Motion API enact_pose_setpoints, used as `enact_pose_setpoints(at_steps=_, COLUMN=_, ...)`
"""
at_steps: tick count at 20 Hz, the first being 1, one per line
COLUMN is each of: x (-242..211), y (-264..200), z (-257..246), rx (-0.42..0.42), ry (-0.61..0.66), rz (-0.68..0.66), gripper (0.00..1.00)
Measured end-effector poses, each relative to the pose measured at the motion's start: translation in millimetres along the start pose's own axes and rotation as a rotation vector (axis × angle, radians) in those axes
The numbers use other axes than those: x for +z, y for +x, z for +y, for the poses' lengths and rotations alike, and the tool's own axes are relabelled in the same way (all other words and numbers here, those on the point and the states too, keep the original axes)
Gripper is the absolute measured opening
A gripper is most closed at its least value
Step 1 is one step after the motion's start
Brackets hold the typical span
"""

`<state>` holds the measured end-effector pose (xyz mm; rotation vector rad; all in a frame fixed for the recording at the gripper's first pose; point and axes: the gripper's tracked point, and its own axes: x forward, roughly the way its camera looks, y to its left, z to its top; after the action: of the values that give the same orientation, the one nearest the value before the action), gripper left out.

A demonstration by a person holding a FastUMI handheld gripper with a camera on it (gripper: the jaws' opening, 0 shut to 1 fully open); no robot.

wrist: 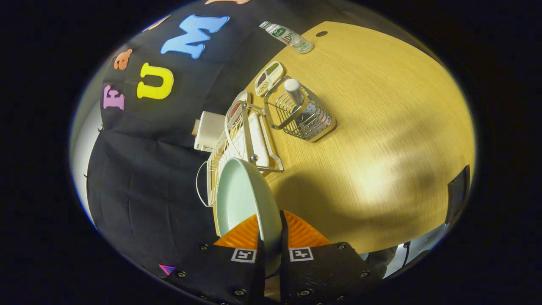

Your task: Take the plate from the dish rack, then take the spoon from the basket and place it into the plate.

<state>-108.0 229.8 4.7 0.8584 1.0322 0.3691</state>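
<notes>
Plate (243,199), pale green, sits edge-on between the two orange fingers (239,237) of the gripper (271,237), which are clamped on its rim, one pad on each face. It looks lifted clear of the dish rack (243,135), though its far edge is near the rack's wire frame and I cannot tell whether they touch. The main risk, as I judge it, is the grip itself: only the rim is pinched, so the plate's weight hangs out ahead of the fingers and could make it pivot or slide out if the hand swings or tips quickly. A second risk is catching the far edge on the rack's wires or rail while moving away, which would drag the rack across the table (381,127). Setting the plate down tilted could let it rock or clatter. The wire basket (302,114) stands just beside the rack, with the spoon (293,91) upright in it, white handle showing; a wide sweep with the plate could knock the basket or the small seasoning tray (269,77) behind it.
</notes>
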Motion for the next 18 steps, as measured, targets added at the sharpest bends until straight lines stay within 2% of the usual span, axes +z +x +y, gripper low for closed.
enact_pose_setpoints(at_steps=7, x=-9.1, y=24.1, z=-35.8, rx=-0.07, ry=-0.001, rz=0.014, gripper=0.16)
enact_pose_setpoints(at_steps=9, x=-12.8, y=28.7, z=-35.8, rx=-0.05, ry=0.028, rz=0.032, gripper=0.17)
enact_pose_setpoints(at_steps=11, x=-15.4, y=31.9, z=-27.9, rx=0.006, ry=0.06, rz=0.048, gripper=0.19)
enact_pose_setpoints(at_steps=13, x=-16.0, y=45.2, z=-30.4, rx=-0.013, ry=0.036, rz=0.042, gripper=0.3)
enact_pose_setpoints(at_steps=14, x=-10.2, y=30.5, z=-35.5, rx=-0.042, ry=0.0, rz=0.042, gripper=0.39)
enact_pose_setpoints(at_steps=15, x=-7.2, y=25.1, z=-40.7, rx=-0.077, ry=-0.041, rz=0.034, gripper=0.54)
enact_pose_setpoints(at_steps=16, x=-3.5, y=19.3, z=-44.1, rx=-0.103, ry=-0.089, rz=0.019, gripper=0.62)
enact_pose_setpoints(at_steps=18, x=11.3, y=2.1, z=-47.5, rx=-0.14, ry=-0.164, rz=-0.046, gripper=0.62)
